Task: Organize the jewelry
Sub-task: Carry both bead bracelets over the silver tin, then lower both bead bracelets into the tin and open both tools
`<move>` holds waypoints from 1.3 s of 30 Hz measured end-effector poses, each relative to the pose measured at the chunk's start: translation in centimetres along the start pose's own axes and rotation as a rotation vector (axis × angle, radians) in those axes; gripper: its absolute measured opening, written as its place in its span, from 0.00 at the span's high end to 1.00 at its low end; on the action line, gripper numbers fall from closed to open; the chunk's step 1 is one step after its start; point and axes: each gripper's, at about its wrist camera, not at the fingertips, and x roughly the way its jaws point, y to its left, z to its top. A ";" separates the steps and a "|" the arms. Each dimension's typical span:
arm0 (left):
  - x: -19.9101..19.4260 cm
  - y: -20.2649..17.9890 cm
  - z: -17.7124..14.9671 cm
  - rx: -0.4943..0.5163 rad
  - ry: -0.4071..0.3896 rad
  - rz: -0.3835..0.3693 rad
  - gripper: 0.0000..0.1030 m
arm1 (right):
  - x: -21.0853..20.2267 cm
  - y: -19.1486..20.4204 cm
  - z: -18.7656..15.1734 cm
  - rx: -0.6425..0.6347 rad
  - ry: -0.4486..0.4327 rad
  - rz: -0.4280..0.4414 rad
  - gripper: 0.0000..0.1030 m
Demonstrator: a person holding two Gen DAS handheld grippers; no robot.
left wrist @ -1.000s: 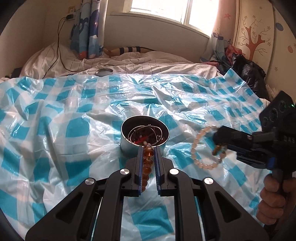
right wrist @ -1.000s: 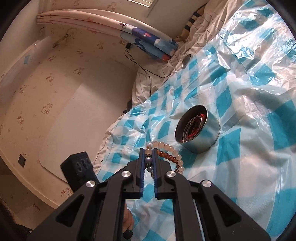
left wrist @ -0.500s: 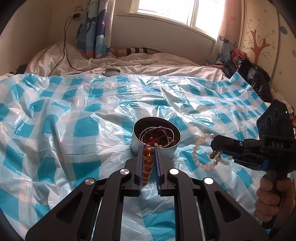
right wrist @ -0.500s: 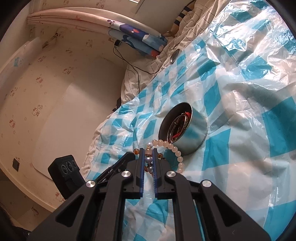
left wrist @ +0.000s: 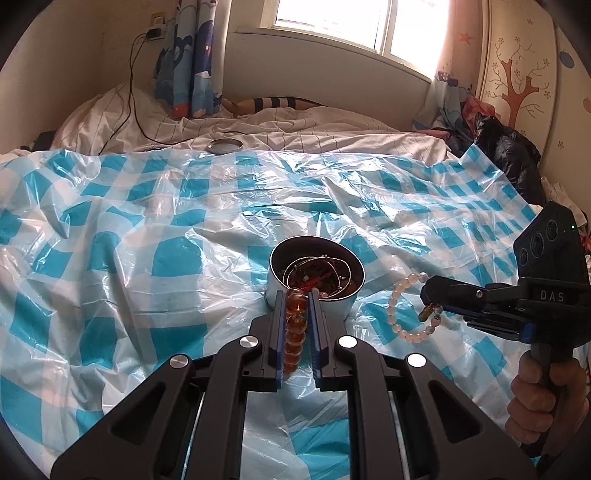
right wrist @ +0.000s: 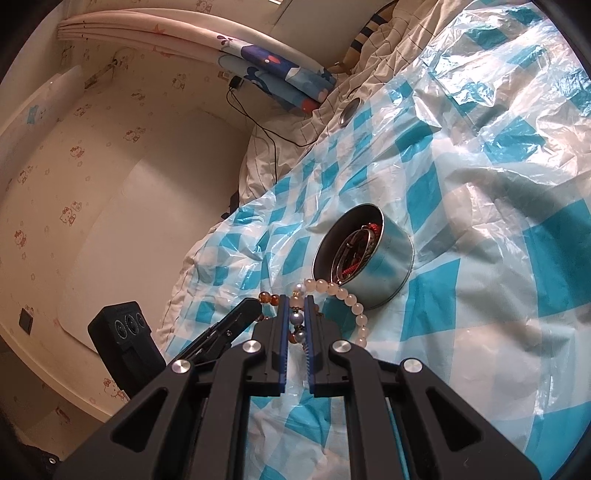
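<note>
sunlit bedroom on my left wrist feed: a window (left wrist: pixel 354 26) behind the bed (left wrist: pixel 258 129), and a blue-and-white checked plastic sheet (left wrist: pixel 147 229) spread crinkled over the bedding. my left gripper (left wrist: pixel 296 306) points down at a round metal tin (left wrist: pixel 317 273) that sits on the sheet, and its jaws are clamped on an amber bead bracelet (left wrist: pixel 295 325); the beads run in a line between the two blue pads, the top bead just at the tin's near rim. inside the tin i see thin wire bangles and something red. to the right, my right gripper (left wrist: pixel 428 295) comes in from the side, a hand (left wrist: pixel 546 391) on its grip, with a pale bead bracelet (left wrist: pixel 400 314) hanging from its tip as a loop above the sheet, near the tin but apart from it. a metal lid (left wrist: pixel 225 146) lies far back at the sheet's edge.

on my right wrist feed the scene is tilted. the right gripper (right wrist: pixel 296 314) has its jaws closed on the pale bead bracelet (right wrist: pixel 347 299), gripping it at a grey bead, and the pale loop arcs right toward the tin (right wrist: pixel 369 266), in front of its wall. the left gripper (right wrist: pixel 251 310) shows just left of my fingers, amber beads (right wrist: pixel 269 298) at its tip. patterned wallpaper (right wrist: pixel 110 147) fills the left side.
</note>
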 end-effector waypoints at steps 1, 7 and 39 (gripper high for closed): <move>0.0 -0.1 0.0 0.006 -0.001 0.004 0.90 | 0.0 0.1 0.0 -0.001 0.000 -0.001 0.92; -0.1 -0.9 -0.1 0.041 -0.010 0.030 0.90 | 0.2 0.0 0.0 -0.001 0.004 0.001 0.92; 0.0 -0.2 5.2 -0.043 -0.064 -0.131 0.90 | 1.8 0.7 4.7 -0.034 -0.078 0.038 0.92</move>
